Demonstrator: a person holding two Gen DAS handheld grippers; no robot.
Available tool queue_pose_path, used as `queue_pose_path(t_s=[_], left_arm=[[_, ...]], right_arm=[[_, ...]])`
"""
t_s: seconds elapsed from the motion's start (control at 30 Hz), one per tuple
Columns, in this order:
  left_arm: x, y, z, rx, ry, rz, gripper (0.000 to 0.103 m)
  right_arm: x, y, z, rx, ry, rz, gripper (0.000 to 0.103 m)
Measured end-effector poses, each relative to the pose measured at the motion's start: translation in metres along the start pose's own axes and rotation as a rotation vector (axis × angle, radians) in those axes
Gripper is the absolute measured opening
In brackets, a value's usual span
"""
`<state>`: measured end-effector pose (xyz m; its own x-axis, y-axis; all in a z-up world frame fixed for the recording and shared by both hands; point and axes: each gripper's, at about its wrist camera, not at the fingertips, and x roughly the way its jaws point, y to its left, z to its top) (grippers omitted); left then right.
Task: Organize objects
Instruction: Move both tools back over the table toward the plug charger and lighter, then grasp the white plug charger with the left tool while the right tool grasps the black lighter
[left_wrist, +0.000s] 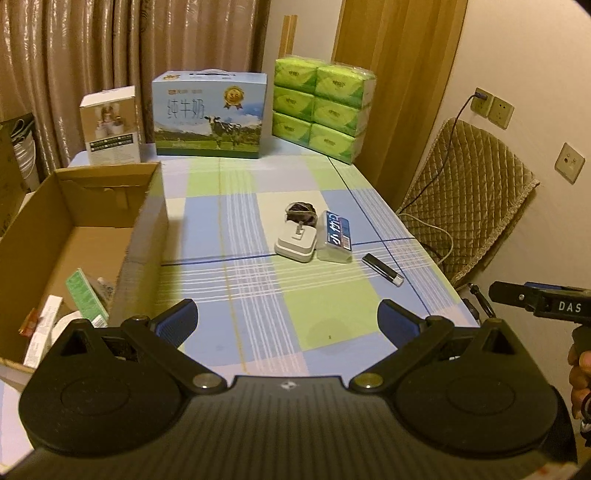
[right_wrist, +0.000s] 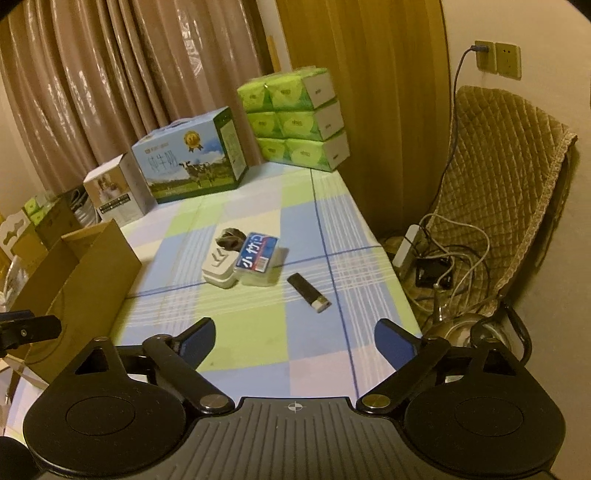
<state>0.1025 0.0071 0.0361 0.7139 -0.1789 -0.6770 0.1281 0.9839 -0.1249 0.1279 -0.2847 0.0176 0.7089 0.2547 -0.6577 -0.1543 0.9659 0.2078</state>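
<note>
My left hand-held gripper (left_wrist: 287, 320) hangs over the near part of the bench (left_wrist: 229, 236) with its blue pads spread wide and nothing between them; my right hand-held gripper (right_wrist: 294, 339) does the same, jaws apart and empty, pointed more directly at the loose things.

I take the cardboard box (left_wrist: 110, 206) as my landmark; it sits at the bench's left edge, already holding a few small packs, so I judge it to be where the rest should go. To the right of the box, well apart from it, lie three things in a cluster: a white charger block (right_wrist: 218, 268) with a dark cable bundle (right_wrist: 231, 237) just behind it, and a clear case with a blue label (right_wrist: 258, 263) touching the charger's far-from-box side. Farther still from the box lies a black stick with a pale end (right_wrist: 308, 293), alone and slantwise, near the case but not touching.

The stick looks the easiest first pick for my right; I would turn the jaws square across its narrow width, come down low, and close at its middle so it cannot pivot. The case and charger touch, so I would take the case by its long sides, lifting straight up to avoid dragging the charger or its cable.
</note>
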Motion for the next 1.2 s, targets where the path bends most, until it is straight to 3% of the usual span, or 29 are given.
queue_pose_path(t_s=[0.2,0.57,0.93,1.2], left_arm=[[0.017,-0.007,0.005,0.018,-0.005,-0.019,0.102],[0.059,-0.017,0.014,0.11,-0.034,0.017,0.101],[0.14,-0.015,0.021,0.106,0.027,0.031,0.096],[0.2,-0.007,0.026,0.127,0.057,0.033,0.093]], right_arm=[[0.015,-0.009,0.002,-0.018,0.026,-0.005,0.077],[0.067,-0.02,0.015,-0.084,0.074,0.05,0.064],[0.151,-0.031,0.017,-0.207,0.141,0.099,0.053],[0.208,-0.027,0.011,-0.33,0.182,0.047,0.045]])
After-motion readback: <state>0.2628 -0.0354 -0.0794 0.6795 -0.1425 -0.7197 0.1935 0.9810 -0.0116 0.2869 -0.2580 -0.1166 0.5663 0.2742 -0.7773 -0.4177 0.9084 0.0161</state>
